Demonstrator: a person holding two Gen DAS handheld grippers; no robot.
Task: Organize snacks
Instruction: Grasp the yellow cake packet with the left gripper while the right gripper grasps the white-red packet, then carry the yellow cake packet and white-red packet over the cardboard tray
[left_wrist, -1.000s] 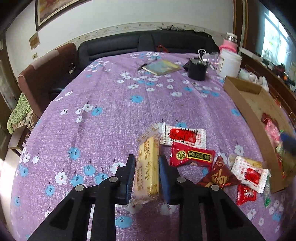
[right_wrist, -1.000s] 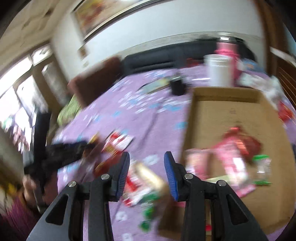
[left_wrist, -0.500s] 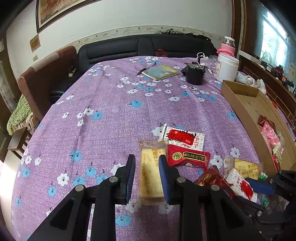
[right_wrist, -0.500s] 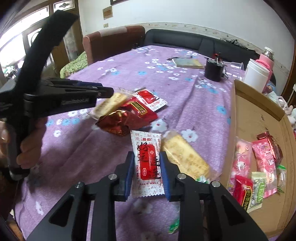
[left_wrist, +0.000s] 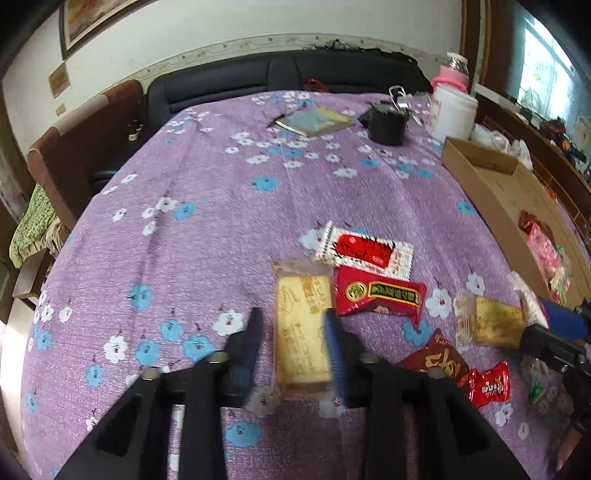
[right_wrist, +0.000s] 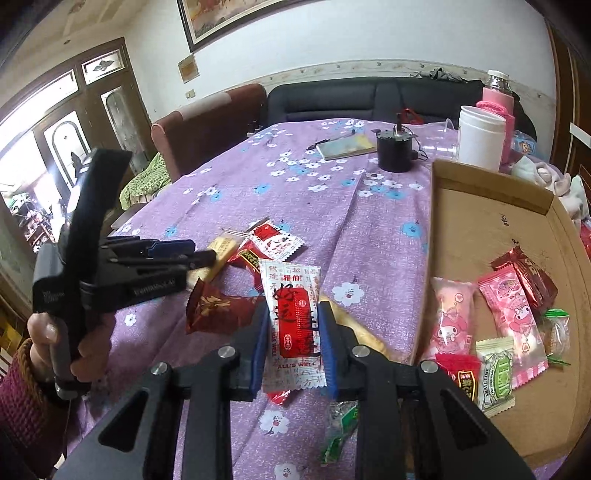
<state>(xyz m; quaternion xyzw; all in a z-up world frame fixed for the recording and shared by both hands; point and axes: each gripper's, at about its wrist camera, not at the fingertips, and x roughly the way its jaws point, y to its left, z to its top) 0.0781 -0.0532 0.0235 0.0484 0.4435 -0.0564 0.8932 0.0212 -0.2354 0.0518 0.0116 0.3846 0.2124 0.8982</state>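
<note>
Packet in right grip: right gripper (right_wrist: 291, 343) is clamping the white-and-red sachet (right_wrist: 293, 325) by its middle, lifting it above the purple cloth (right_wrist: 258, 192), beside the cardboard tray (right_wrist: 491, 181).
Handling: looking light, crinkly and slippery; likely holding best across the flat middle.
Left side: left gripper (left_wrist: 293, 347) is opening around the yellow biscuit pack (left_wrist: 301, 328), which is lying on the cloth.

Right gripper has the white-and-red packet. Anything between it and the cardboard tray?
Nothing visible. The right gripper holds the packet up off the cloth; the tray lies to its right. Only the tray's low near wall lies between, and the landing spot holds snacks.
</note>
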